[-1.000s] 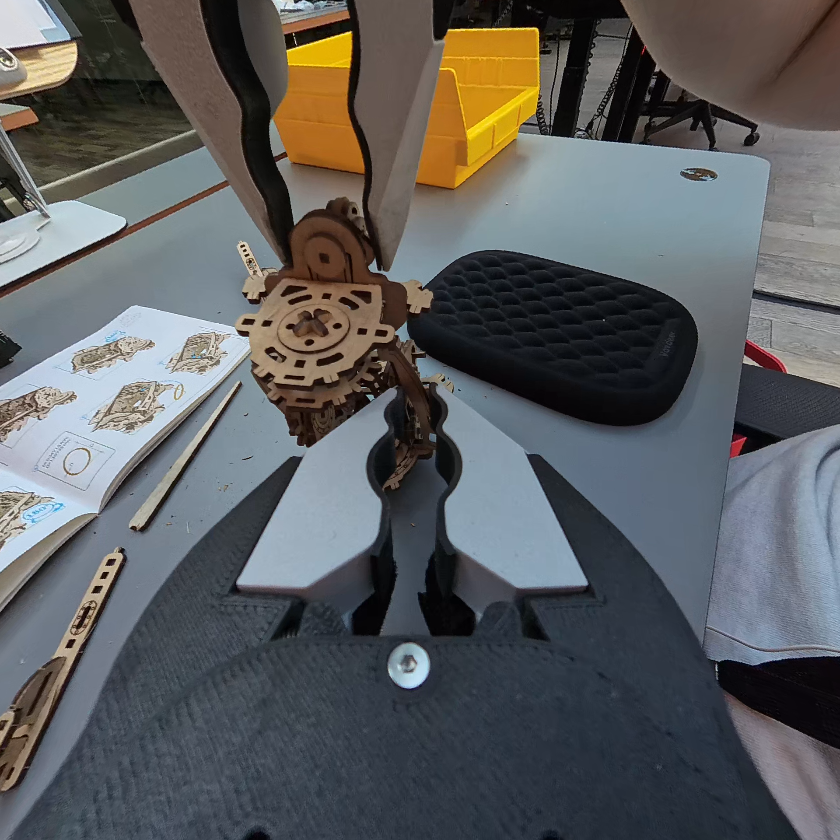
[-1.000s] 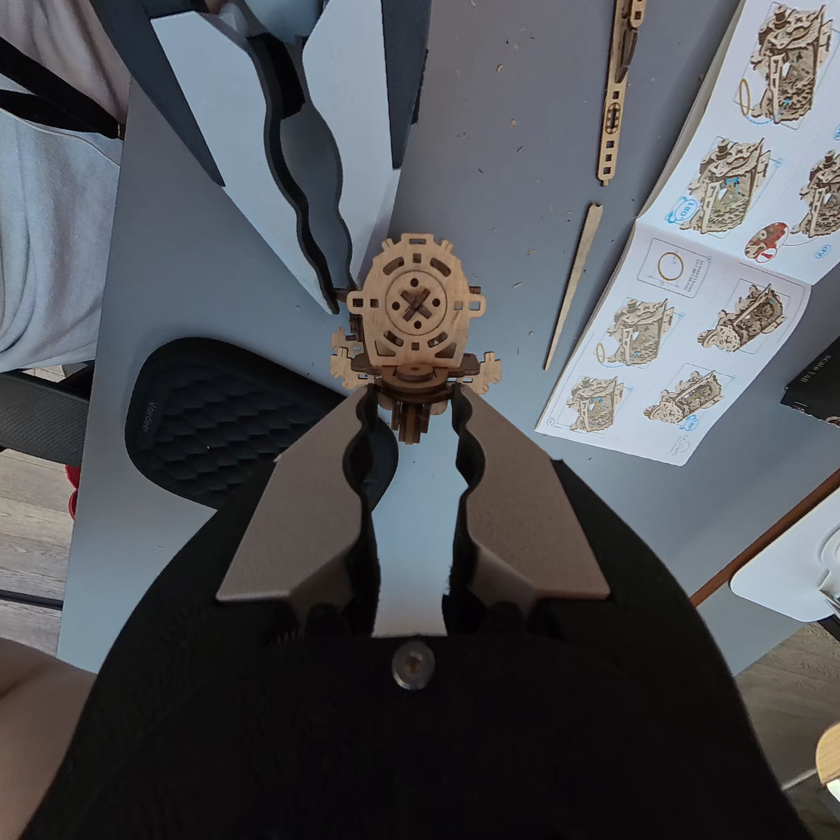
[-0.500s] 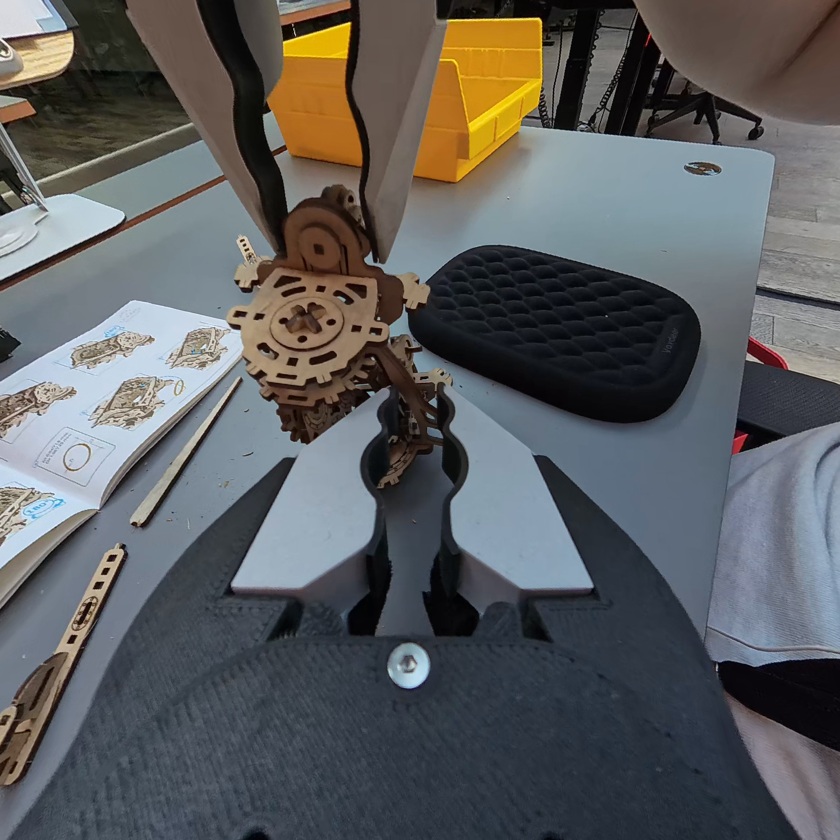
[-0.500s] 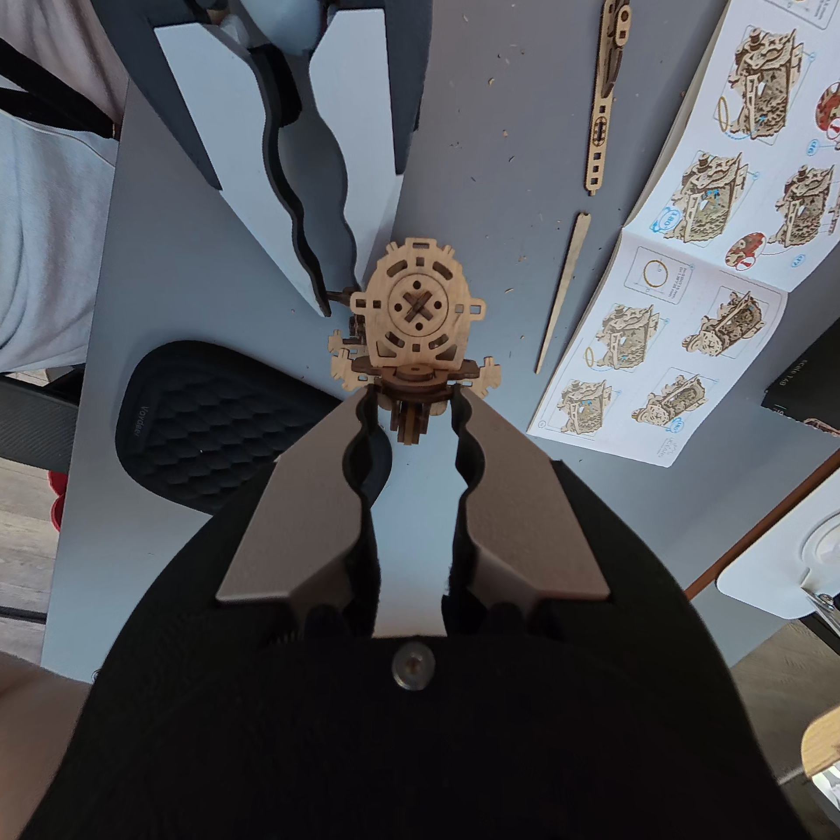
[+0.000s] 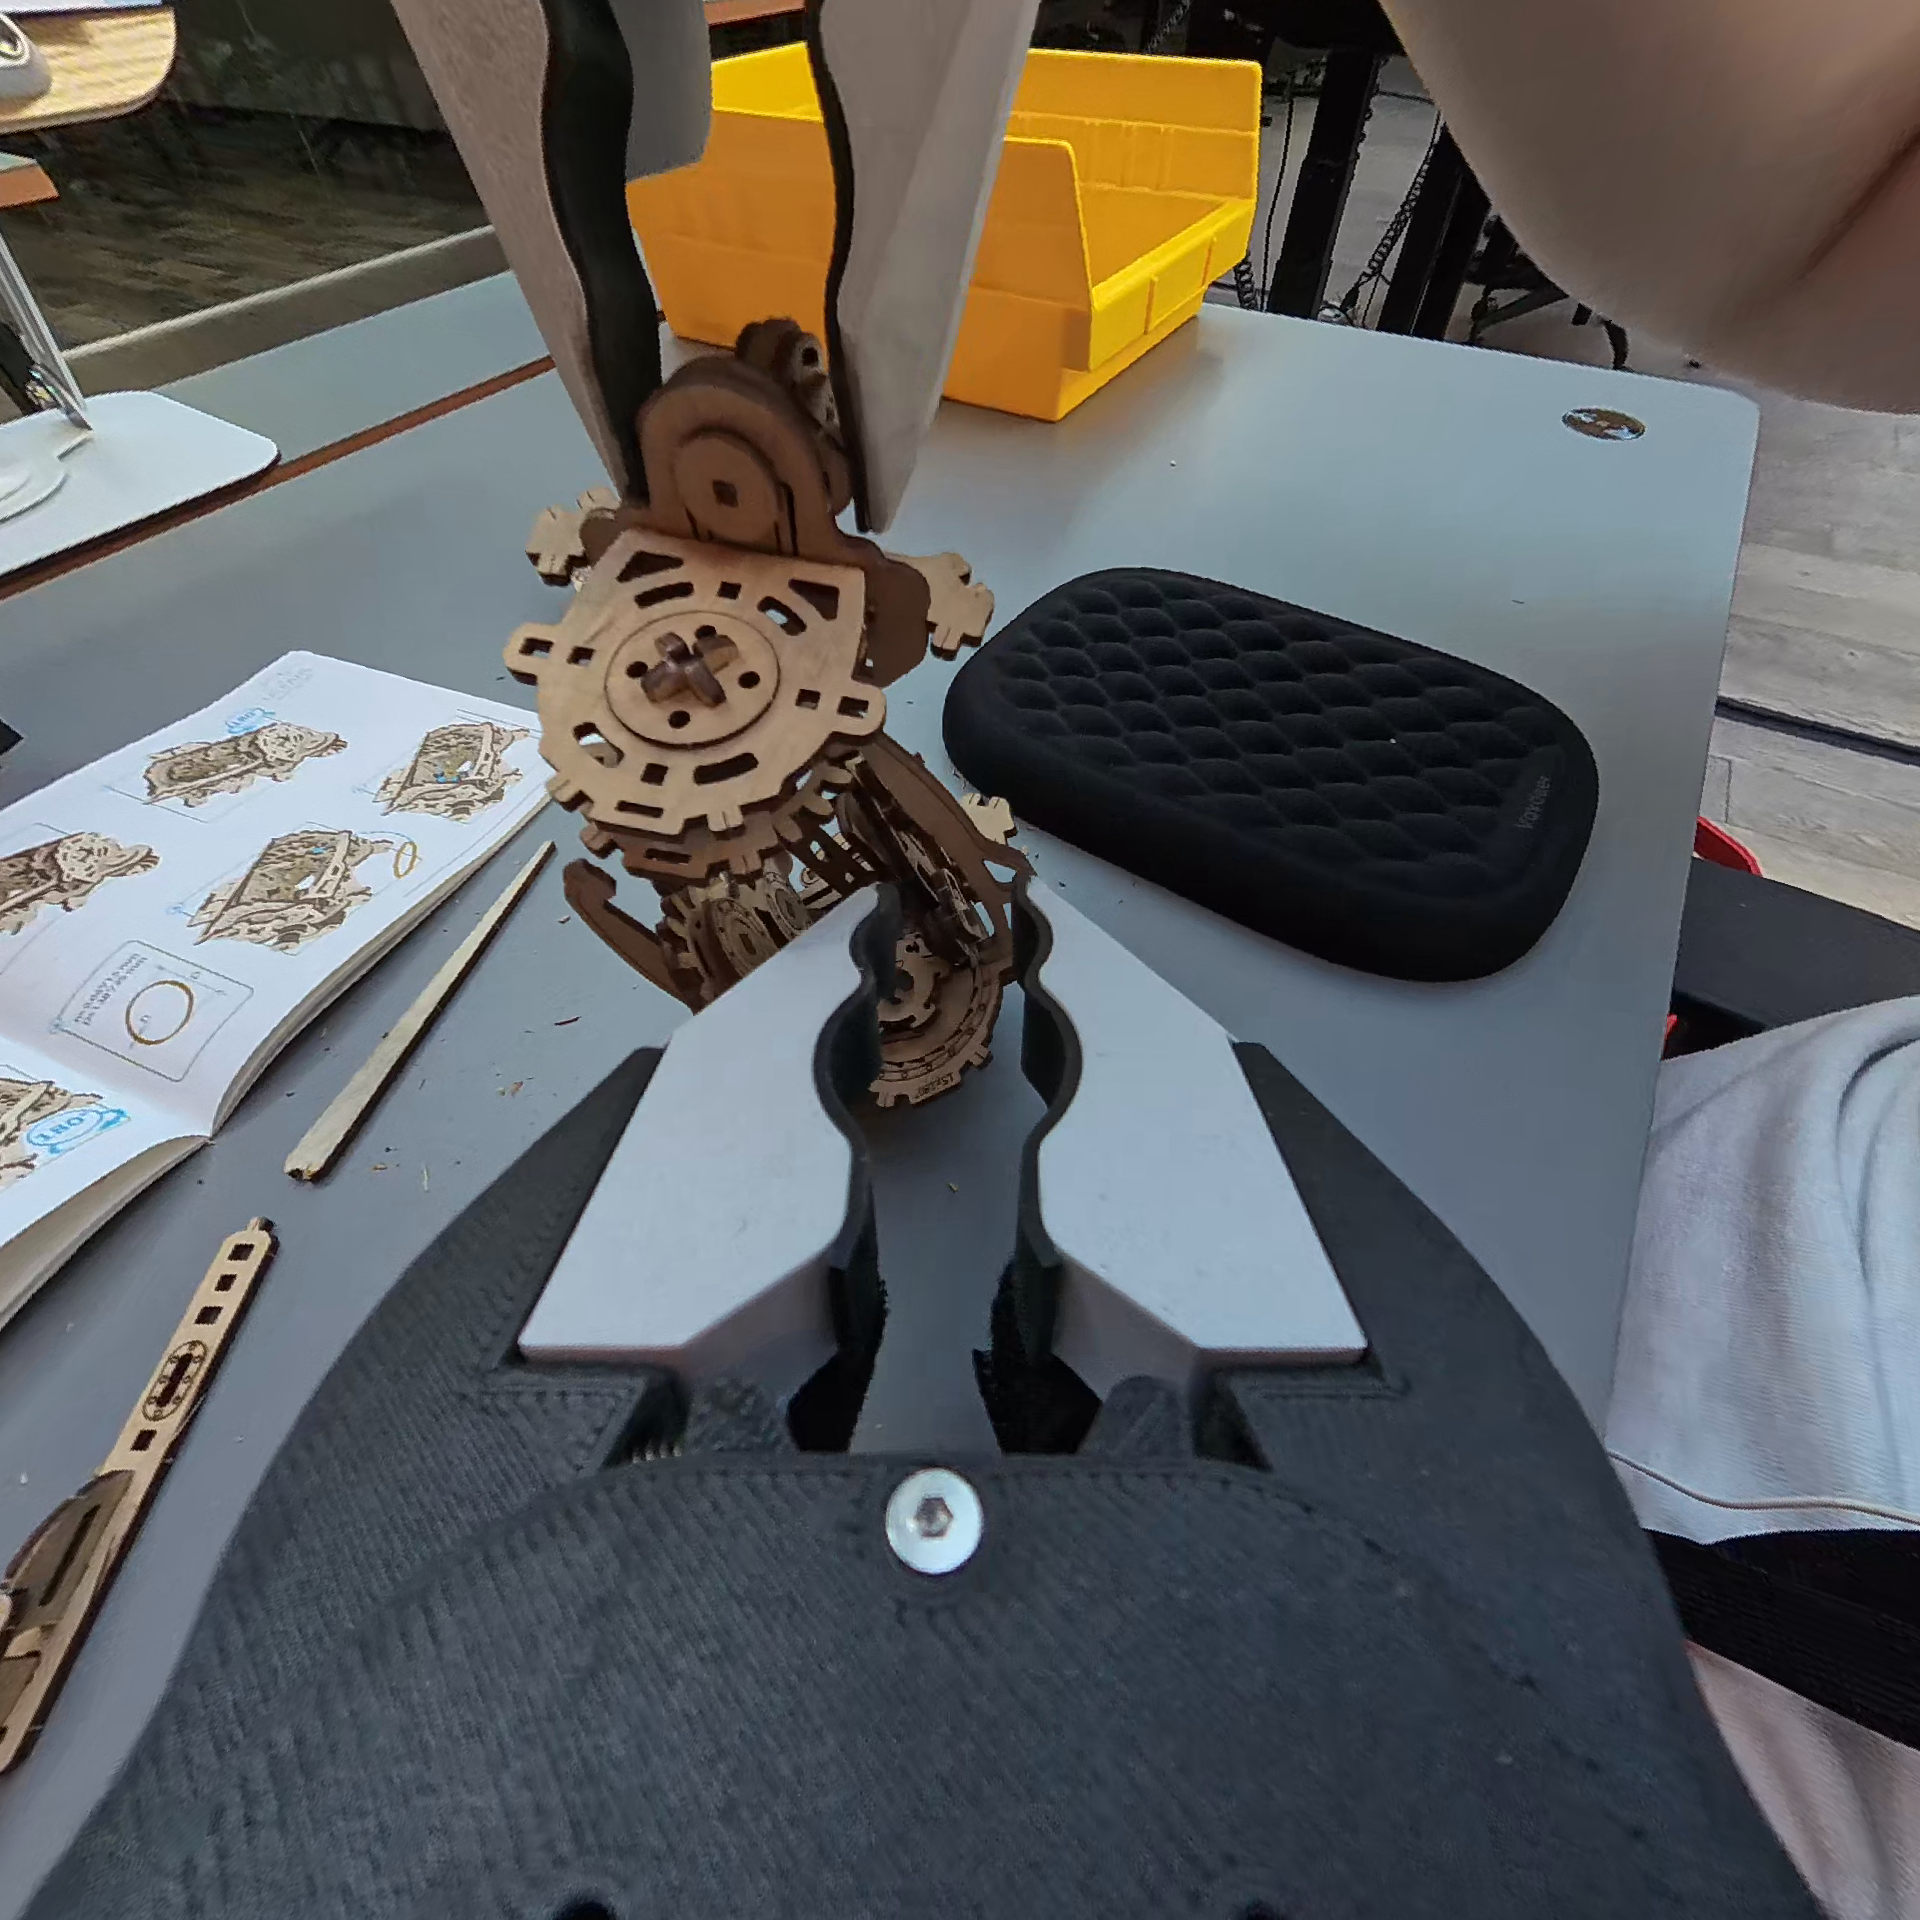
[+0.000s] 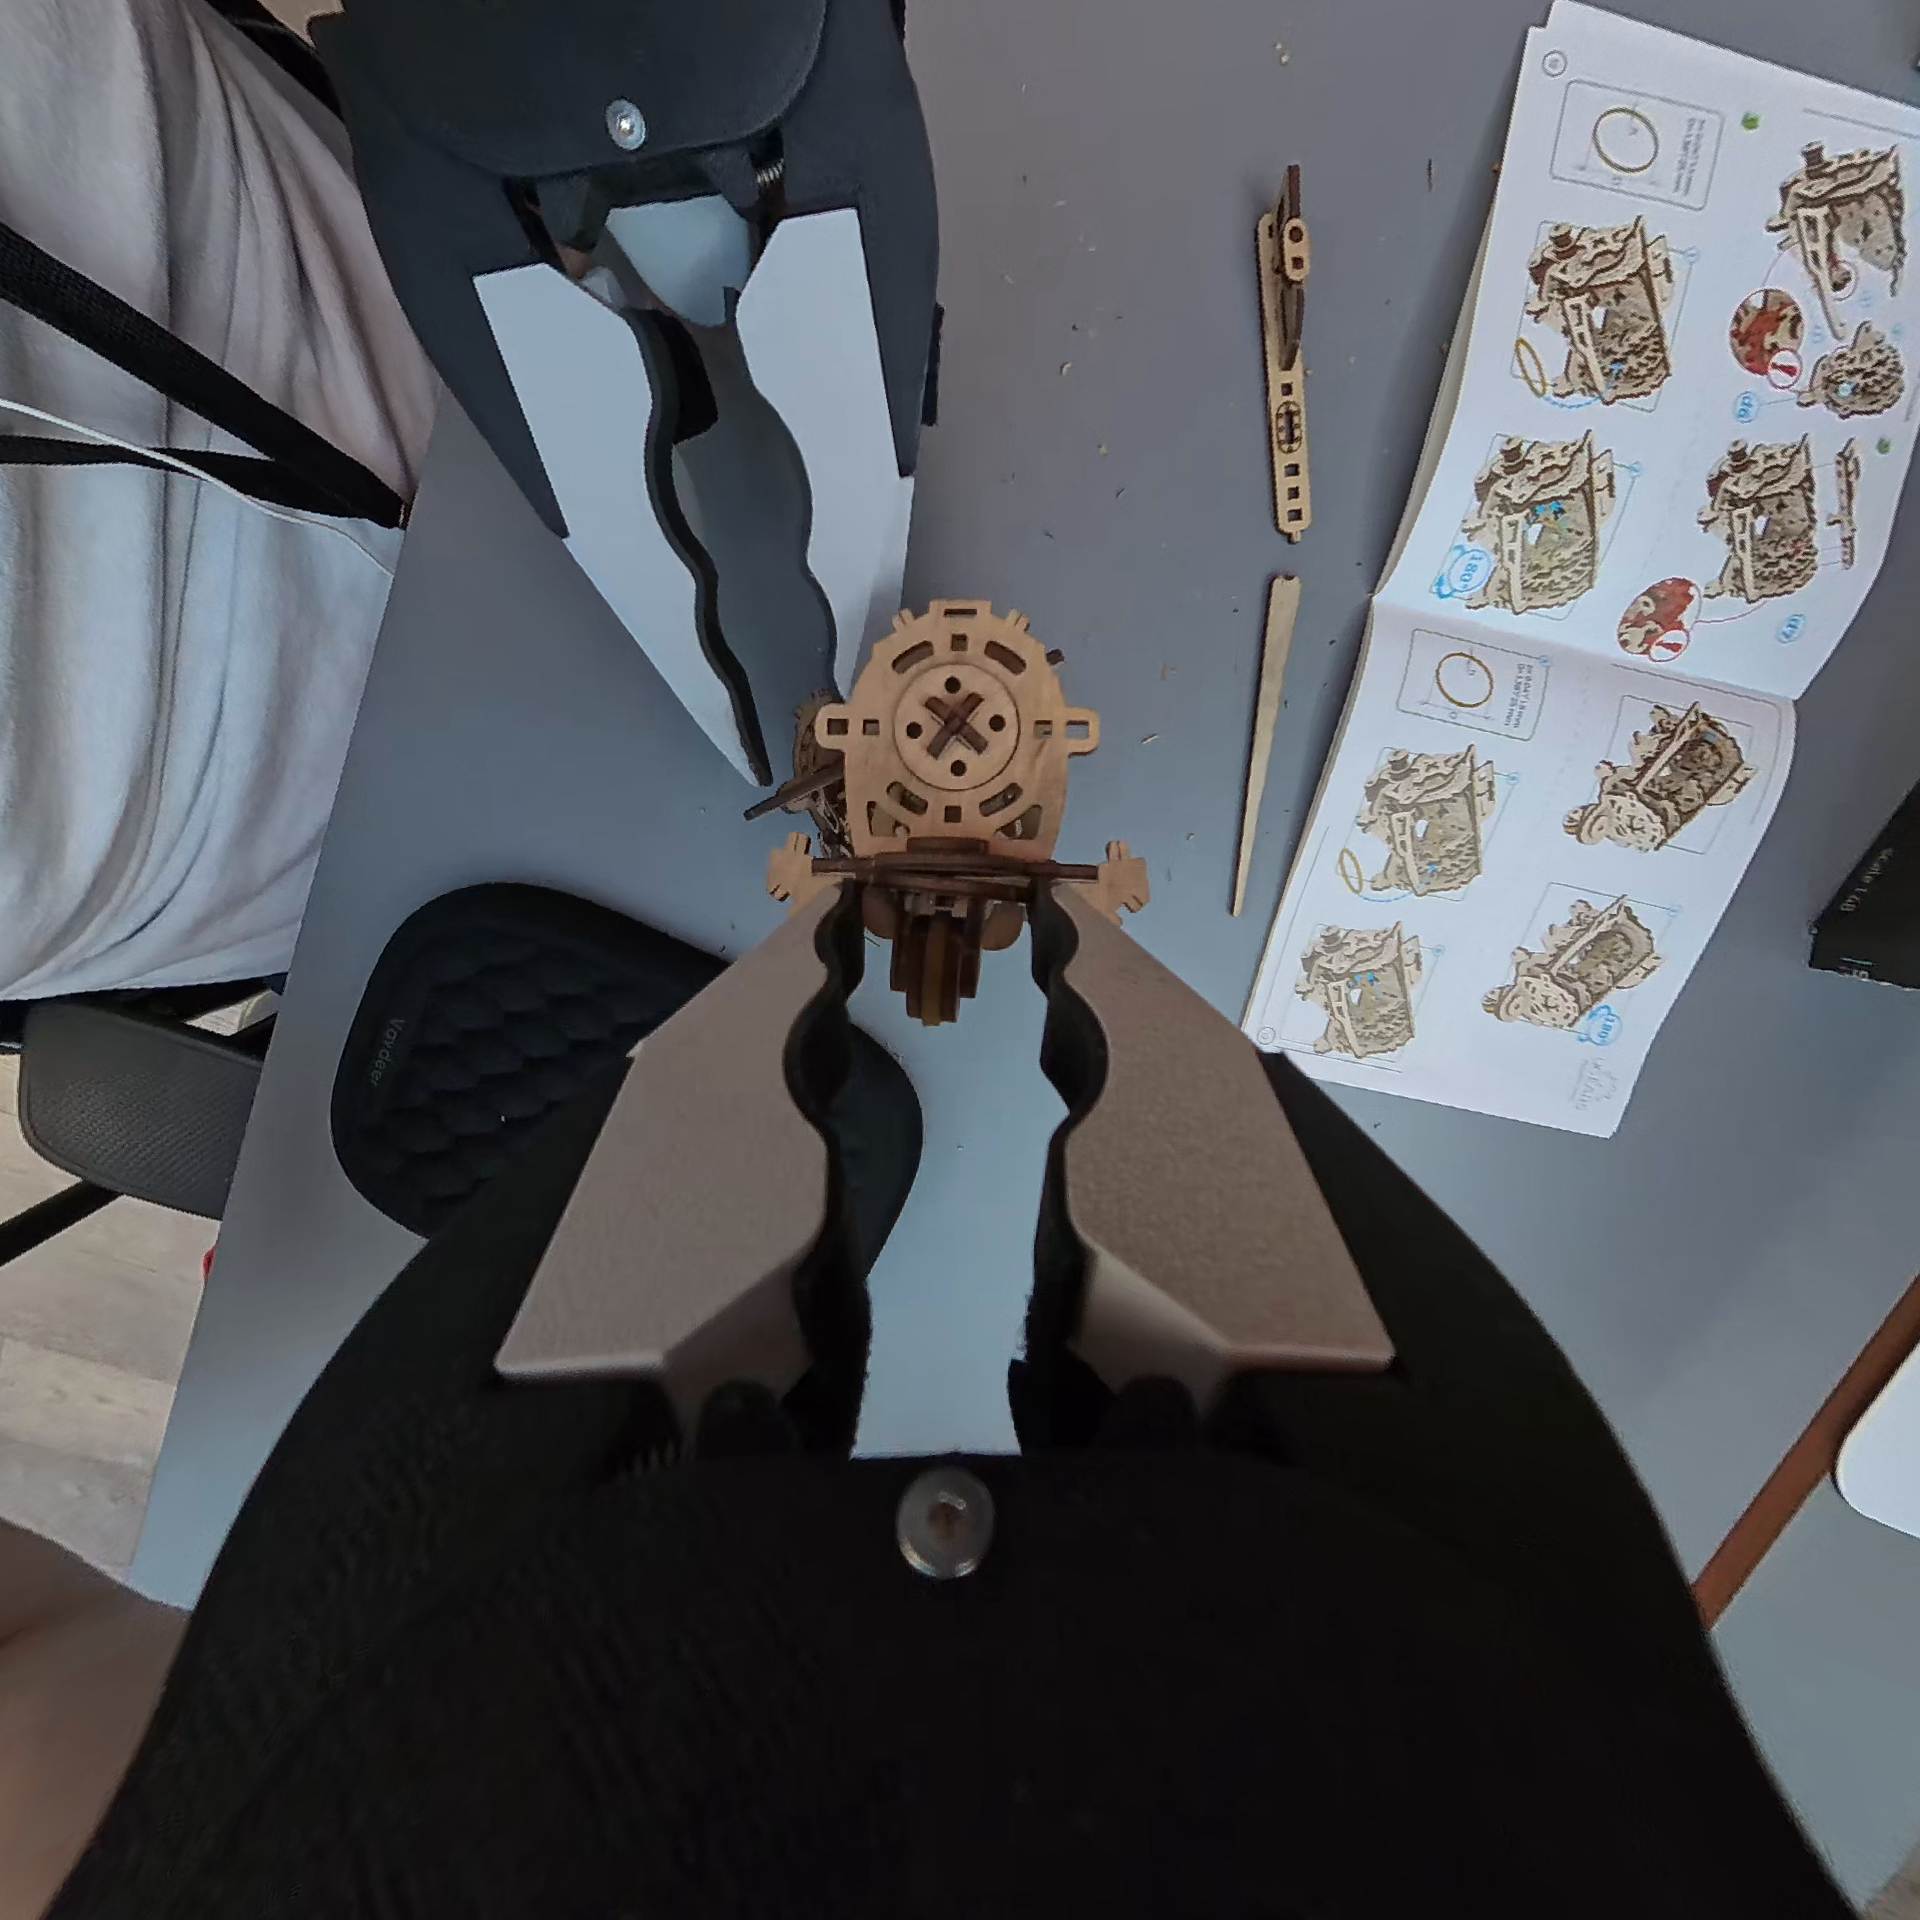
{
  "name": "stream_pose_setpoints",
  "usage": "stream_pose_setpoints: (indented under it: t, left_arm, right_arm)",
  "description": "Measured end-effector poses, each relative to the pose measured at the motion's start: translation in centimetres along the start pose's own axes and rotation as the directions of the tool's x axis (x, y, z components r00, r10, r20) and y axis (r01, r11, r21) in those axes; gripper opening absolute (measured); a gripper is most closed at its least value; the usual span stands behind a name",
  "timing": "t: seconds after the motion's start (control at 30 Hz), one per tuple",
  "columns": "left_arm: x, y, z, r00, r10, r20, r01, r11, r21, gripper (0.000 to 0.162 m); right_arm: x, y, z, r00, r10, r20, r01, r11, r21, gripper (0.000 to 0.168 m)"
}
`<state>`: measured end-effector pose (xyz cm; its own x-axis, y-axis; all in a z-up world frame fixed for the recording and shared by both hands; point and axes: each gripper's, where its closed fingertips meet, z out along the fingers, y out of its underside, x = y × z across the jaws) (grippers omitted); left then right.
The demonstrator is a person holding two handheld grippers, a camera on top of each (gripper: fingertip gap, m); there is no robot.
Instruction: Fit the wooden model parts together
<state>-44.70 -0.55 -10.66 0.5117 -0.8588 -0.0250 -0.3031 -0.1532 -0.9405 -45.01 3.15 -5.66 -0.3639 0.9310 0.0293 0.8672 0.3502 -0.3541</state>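
The brown laser-cut wooden gear model [image 5: 717, 727] hangs in the air above the grey surface [image 5: 1299, 499], and you hold it at both ends. Your right claw [image 6: 943, 902] is clenched on the stacked tab at its top, coming down from above; your left claw [image 5: 948, 914] reaches in level from the near side, pinching the lower toothed wheel. I judge you are mid-fit, seating the upper disc section onto the lower gearing. The next move probably calls for a straight, gentle press (thin ply snaps easily). A loose slotted wooden strip [image 6: 1286, 353] lies beside the open instruction booklet [image 6: 1579, 582].
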Motion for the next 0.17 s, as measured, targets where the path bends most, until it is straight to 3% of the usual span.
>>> stream_pose_setpoints:
  t: [0.17]
  left_arm:
    - [-0.02,0.56,0.6,1.0,0.024,0.016,-0.023,0.999,-0.049,0.021]
  right_arm:
    - [-0.24,-0.42,-0.03,0.998,-0.042,-0.036,0.044,0.996,0.079,0.032]
